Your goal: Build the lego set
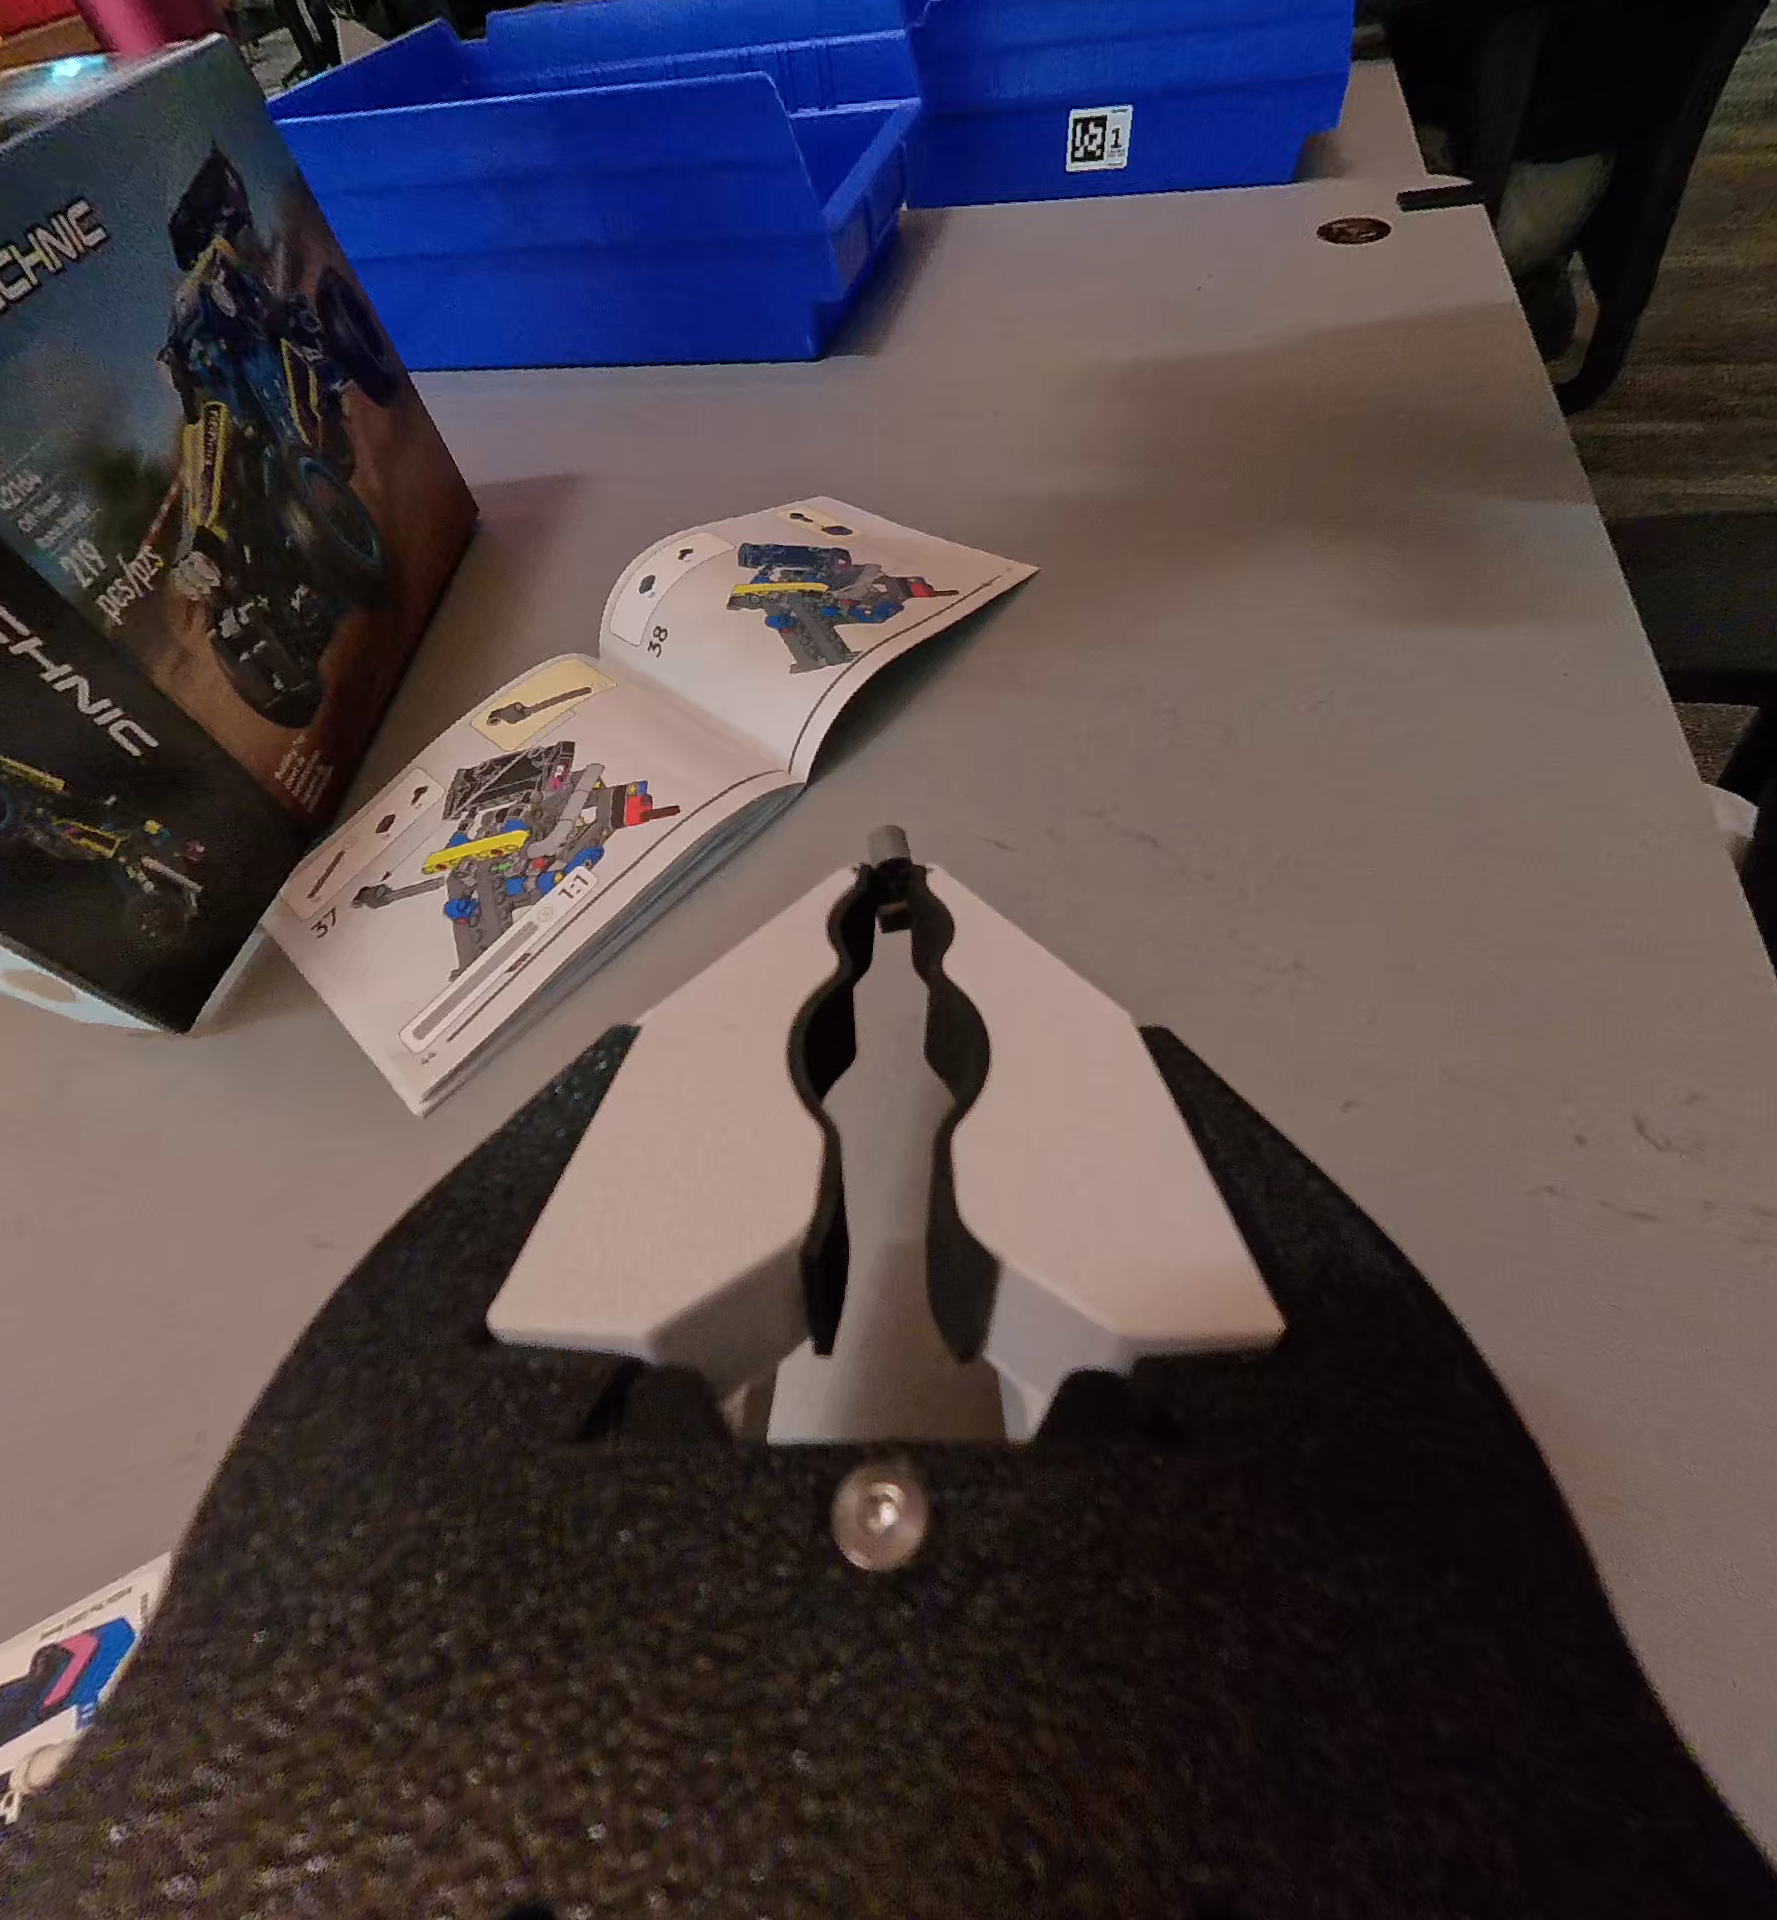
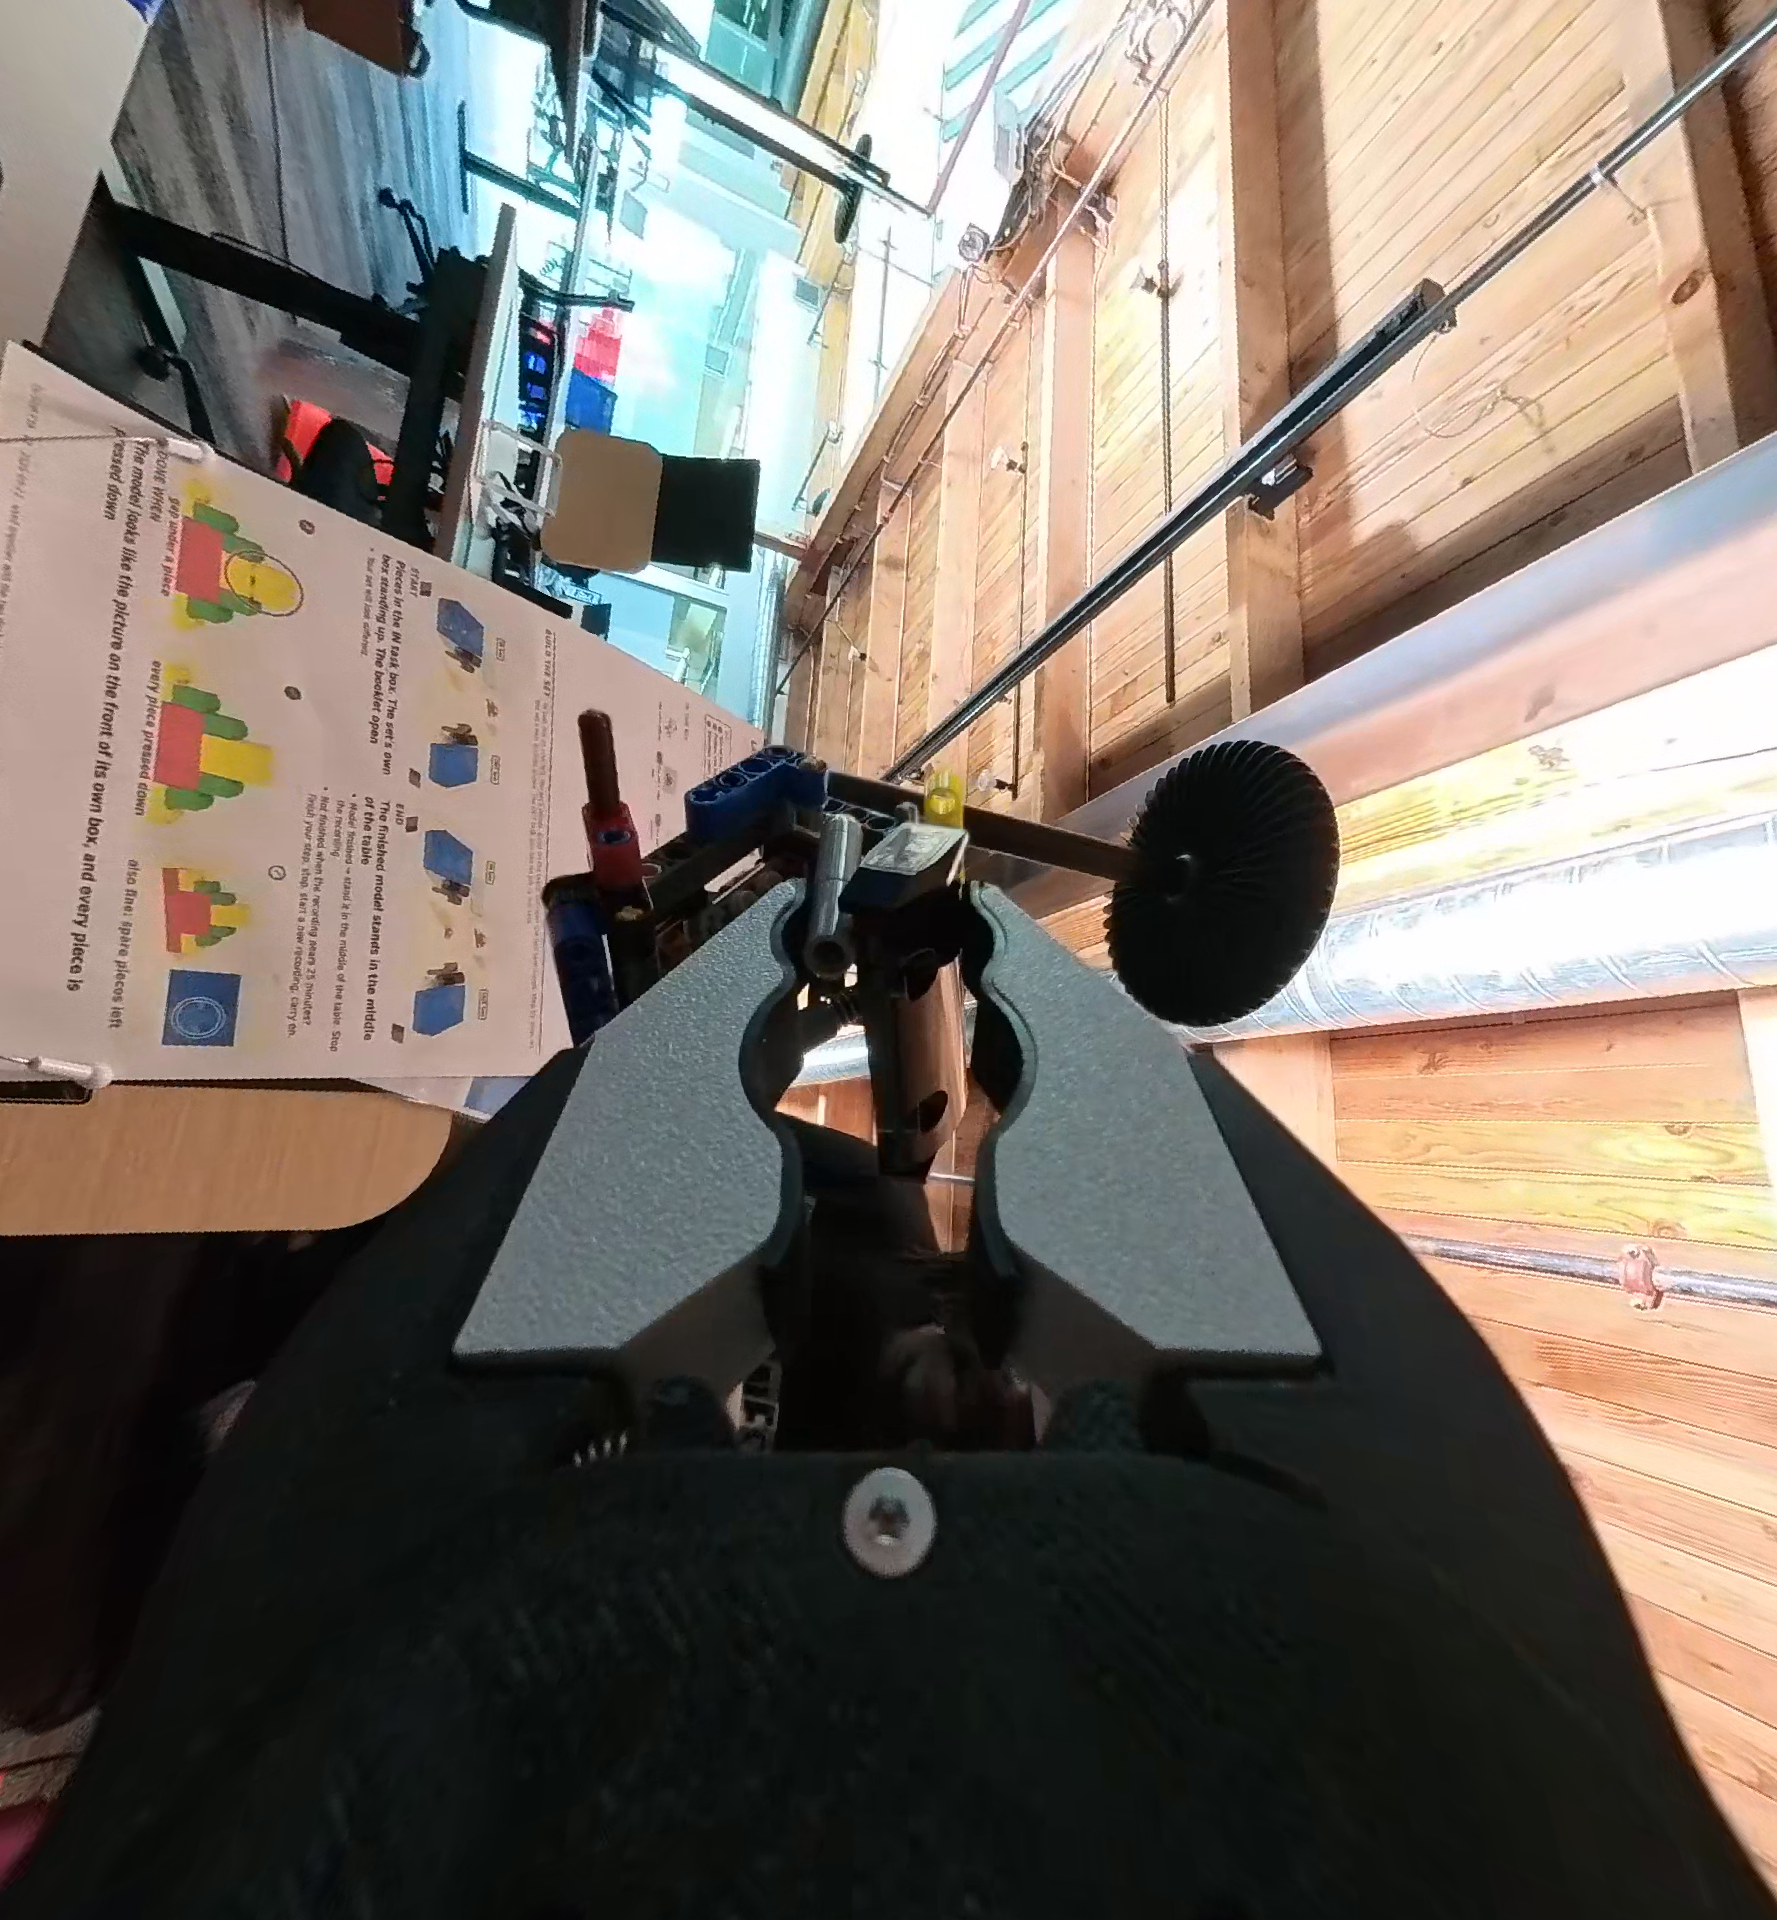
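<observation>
Left gripper [image 1: 889,883] over grey tabletop [image 1: 1279,831], fingers pinching small grey-and-black pin [image 1: 889,847] at tips. Open booklet [image 1: 603,769] just beside, toy box [image 1: 136,499] toward left edge, blue bins [image 1: 593,208] at far edge.

Right gripper [image 2: 889,925] raised, fingers clamped on brick model [image 2: 759,831]; black gear [image 2: 1227,883] on thin axle sticks out right. Model looks light, rigid, joints likely to pop; best held by beam frame.

Two blue bins [image 1: 593,208], perhaps more behind; one toy-set box [image 1: 136,520]; one open instruction booklet [image 1: 593,790]; one half-built brick model [image 2: 863,862]; one printed sheet [image 2: 240,727].
</observation>
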`<state>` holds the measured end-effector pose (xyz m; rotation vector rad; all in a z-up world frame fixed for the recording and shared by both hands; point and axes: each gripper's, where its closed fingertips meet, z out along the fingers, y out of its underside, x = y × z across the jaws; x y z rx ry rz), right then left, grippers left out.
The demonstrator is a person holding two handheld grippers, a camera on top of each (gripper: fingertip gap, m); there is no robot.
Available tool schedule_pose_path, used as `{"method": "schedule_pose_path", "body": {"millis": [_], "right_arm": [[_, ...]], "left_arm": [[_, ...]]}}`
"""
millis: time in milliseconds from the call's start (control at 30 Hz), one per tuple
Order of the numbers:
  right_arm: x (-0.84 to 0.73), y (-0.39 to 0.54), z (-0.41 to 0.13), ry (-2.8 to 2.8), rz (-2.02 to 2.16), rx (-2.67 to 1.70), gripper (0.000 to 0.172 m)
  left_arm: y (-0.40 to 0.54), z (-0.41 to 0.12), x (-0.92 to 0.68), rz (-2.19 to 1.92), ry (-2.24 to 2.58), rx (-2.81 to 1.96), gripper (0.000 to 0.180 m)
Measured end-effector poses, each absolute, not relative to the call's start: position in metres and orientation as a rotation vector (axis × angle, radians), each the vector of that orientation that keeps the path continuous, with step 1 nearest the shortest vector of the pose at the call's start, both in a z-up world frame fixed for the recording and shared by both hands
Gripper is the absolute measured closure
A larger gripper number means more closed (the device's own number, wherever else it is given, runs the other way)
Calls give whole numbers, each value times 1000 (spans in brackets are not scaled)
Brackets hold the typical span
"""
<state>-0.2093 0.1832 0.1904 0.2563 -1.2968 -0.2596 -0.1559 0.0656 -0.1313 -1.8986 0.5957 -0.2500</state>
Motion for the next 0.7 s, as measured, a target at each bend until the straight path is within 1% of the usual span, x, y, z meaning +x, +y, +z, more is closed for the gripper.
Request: {"method": "schedule_pose_path", "body": {"millis": [700], "right_arm": [[-211, 183, 185, -1307, -263, 256, 148]], "left_arm": [[65, -132, -155, -255, 602, -1901, 177]]}}
